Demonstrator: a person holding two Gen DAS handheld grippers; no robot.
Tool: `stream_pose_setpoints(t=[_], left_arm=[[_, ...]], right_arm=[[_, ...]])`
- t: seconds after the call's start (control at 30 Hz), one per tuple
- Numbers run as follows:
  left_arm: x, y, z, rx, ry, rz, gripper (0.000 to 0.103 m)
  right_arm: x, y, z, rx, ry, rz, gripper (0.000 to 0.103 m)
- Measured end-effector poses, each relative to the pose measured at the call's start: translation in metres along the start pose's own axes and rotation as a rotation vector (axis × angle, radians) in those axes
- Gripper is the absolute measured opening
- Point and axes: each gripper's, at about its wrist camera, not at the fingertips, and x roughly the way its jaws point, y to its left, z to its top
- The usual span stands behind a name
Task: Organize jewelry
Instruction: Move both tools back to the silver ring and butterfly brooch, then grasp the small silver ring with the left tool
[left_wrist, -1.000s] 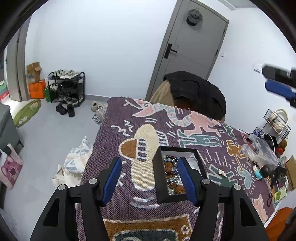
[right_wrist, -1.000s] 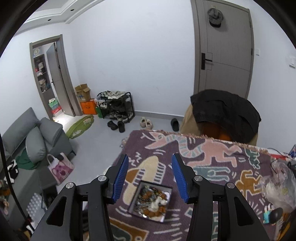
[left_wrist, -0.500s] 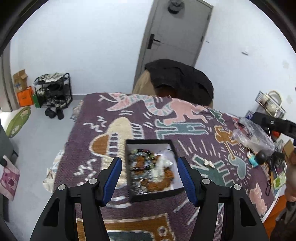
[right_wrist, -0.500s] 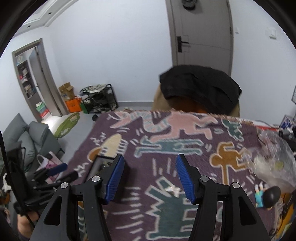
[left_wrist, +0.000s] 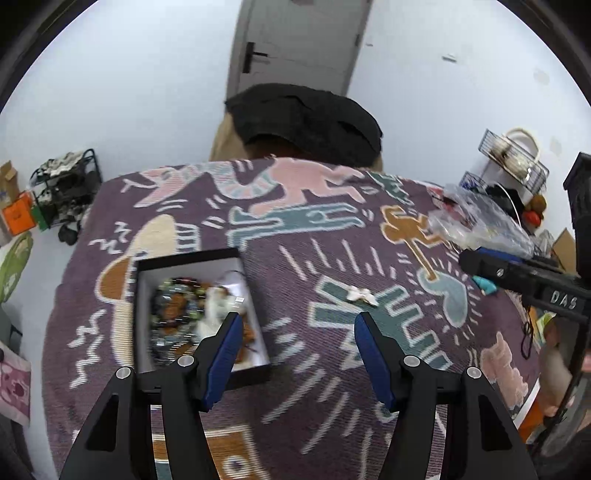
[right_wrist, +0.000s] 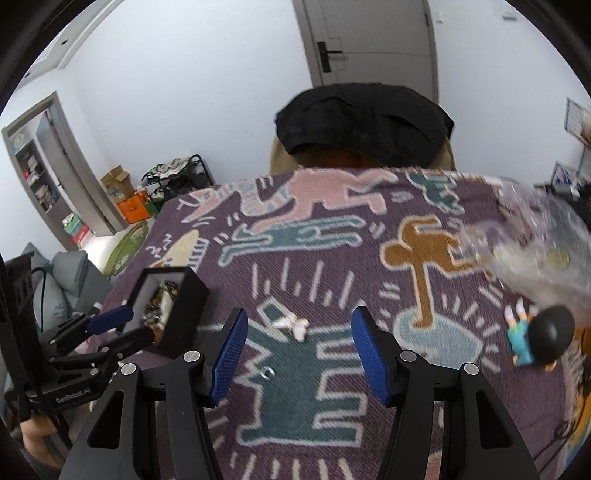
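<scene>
A black jewelry box (left_wrist: 201, 371) with a white lining holds several beaded bracelets (left_wrist: 173, 310) on the patterned purple cloth (left_wrist: 332, 229). A small white jewelry piece (left_wrist: 362, 294) lies loose on the cloth; it also shows in the right wrist view (right_wrist: 293, 324), with a tiny silver ring (right_wrist: 266, 373) nearer me. My left gripper (left_wrist: 295, 354) is open and empty, beside the box's right edge. My right gripper (right_wrist: 295, 356) is open and empty, just short of the white piece. The box (right_wrist: 184, 310) and the left gripper (right_wrist: 110, 328) show at the left there.
A clear plastic bag (left_wrist: 476, 225) of items lies at the cloth's right side, also in the right wrist view (right_wrist: 535, 251). A small toy figure with a black ball (right_wrist: 543, 336) lies near it. A chair with a black jacket (left_wrist: 306, 118) stands behind the table.
Both grippers moved right and lower over the cloth. The box slid to the left in the left view. The white piece now lies between the right gripper's fingers' line of sight.
</scene>
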Motion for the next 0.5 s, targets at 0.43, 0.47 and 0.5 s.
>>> stream_pose_setpoints(t=[0.43, 0.47, 0.5], left_arm=[[0.054, -0.054, -0.014, 0.089, 0.118, -0.029, 0.064], [0.058, -0.056, -0.015, 0.089, 0.127, -0.03, 0.064], [0.062, -0.057, -0.016, 0.087, 0.132, -0.032, 0.064]], right_arm=[[0.004, -0.06, -0.061, 0.222, -0.002, 0.039, 0.086], [0.003, -0.063, -0.064, 0.232, -0.009, 0.022, 0.086], [0.002, -0.064, -0.066, 0.238, -0.01, 0.014, 0.086]])
